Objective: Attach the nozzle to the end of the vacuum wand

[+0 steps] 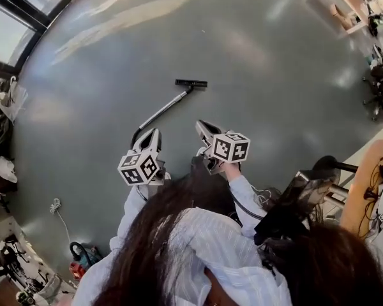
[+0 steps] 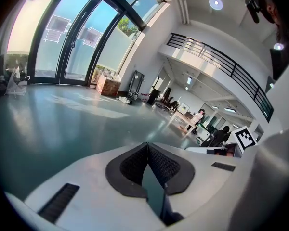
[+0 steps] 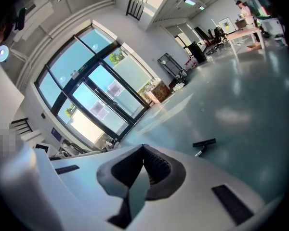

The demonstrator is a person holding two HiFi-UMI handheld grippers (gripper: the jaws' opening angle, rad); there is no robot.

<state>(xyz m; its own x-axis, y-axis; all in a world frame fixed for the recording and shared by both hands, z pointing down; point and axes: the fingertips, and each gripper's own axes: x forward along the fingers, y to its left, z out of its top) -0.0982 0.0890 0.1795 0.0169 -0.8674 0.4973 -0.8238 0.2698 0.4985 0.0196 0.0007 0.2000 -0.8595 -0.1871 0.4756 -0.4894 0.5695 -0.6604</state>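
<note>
A silver vacuum wand [image 1: 164, 110] lies on the grey floor, with a black nozzle [image 1: 191, 83] sitting at its far end. That nozzle [image 3: 204, 143] also shows small in the right gripper view. Both grippers are held up high above the floor, well short of the wand. My left gripper [image 1: 152, 133] is shut with nothing between its jaws. My right gripper [image 1: 202, 125] is shut and holds nothing either. The wand's near end runs behind the left gripper.
A black office chair [image 1: 292, 210] and a wooden table edge [image 1: 364, 187] stand at the right. Clutter and cables [image 1: 57, 209] lie at the left. A glass wall [image 2: 62, 37] and distant desks [image 3: 243, 32] border the open grey floor [image 1: 242, 50].
</note>
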